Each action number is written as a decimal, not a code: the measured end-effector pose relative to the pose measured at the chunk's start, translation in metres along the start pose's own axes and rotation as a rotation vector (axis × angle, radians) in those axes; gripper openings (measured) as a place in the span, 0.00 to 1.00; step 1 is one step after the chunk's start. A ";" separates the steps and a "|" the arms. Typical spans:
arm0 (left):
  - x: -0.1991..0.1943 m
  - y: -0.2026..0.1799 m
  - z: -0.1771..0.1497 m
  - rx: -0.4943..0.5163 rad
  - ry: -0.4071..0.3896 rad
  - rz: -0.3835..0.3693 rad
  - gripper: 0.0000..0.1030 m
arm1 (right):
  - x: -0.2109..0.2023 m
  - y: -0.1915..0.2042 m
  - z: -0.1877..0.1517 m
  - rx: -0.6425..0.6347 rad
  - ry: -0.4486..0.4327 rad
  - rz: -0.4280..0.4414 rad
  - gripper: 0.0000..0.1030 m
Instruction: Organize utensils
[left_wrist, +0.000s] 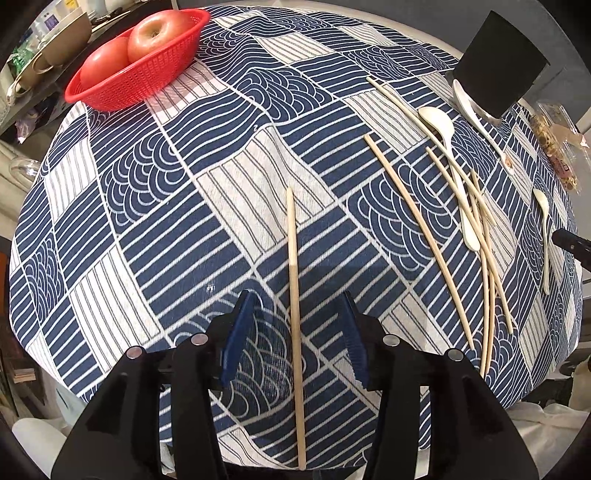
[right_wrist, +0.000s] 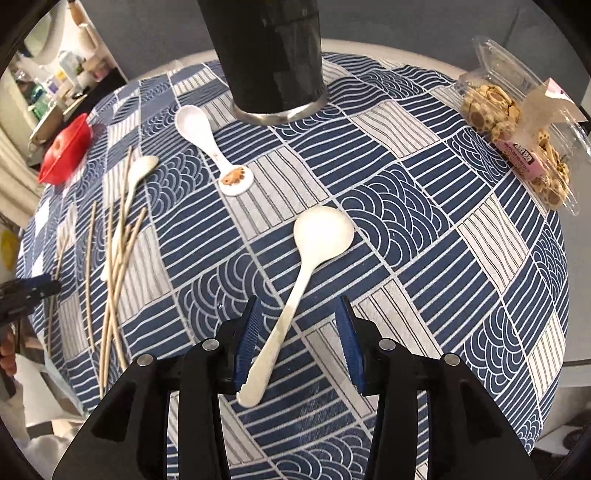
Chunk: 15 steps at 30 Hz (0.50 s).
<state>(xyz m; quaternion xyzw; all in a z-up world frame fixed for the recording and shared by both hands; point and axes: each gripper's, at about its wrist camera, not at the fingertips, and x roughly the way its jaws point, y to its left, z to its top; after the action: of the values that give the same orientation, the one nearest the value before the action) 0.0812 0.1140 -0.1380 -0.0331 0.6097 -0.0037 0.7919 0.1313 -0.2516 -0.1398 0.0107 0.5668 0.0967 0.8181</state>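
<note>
My left gripper (left_wrist: 295, 343), jaws apart, straddles a lone pale wooden chopstick (left_wrist: 295, 295) at lower centre. Right gripper (right_wrist: 299, 339), also apart, straddles a cream long-handled spoon (right_wrist: 295, 291). Best to centre pads before closing, w/ both utensils lying flat.

We see a red basket (left_wrist: 136, 74) holding two apples (left_wrist: 162, 33) on the patterned tablecloth (left_wrist: 221, 184), and a clear snack box (right_wrist: 524, 125).

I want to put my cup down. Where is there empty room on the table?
The cloth between the red basket and the lone chopstick is bare. So is the stretch between the big spoon and the snack packs. The chopstick pile is crowded.
</note>
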 end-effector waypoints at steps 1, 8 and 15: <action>0.001 -0.001 0.002 0.004 0.001 0.002 0.47 | 0.002 0.000 0.001 0.002 0.007 -0.002 0.38; 0.001 -0.001 0.002 0.003 -0.013 0.048 0.21 | 0.020 0.003 0.011 0.025 0.049 -0.031 0.39; -0.002 0.006 -0.011 -0.002 0.010 0.043 0.09 | 0.023 0.020 0.019 -0.030 0.053 -0.093 0.11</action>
<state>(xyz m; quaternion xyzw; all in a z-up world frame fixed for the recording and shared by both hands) 0.0700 0.1196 -0.1394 -0.0206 0.6141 0.0140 0.7888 0.1539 -0.2266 -0.1517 -0.0302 0.5865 0.0673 0.8066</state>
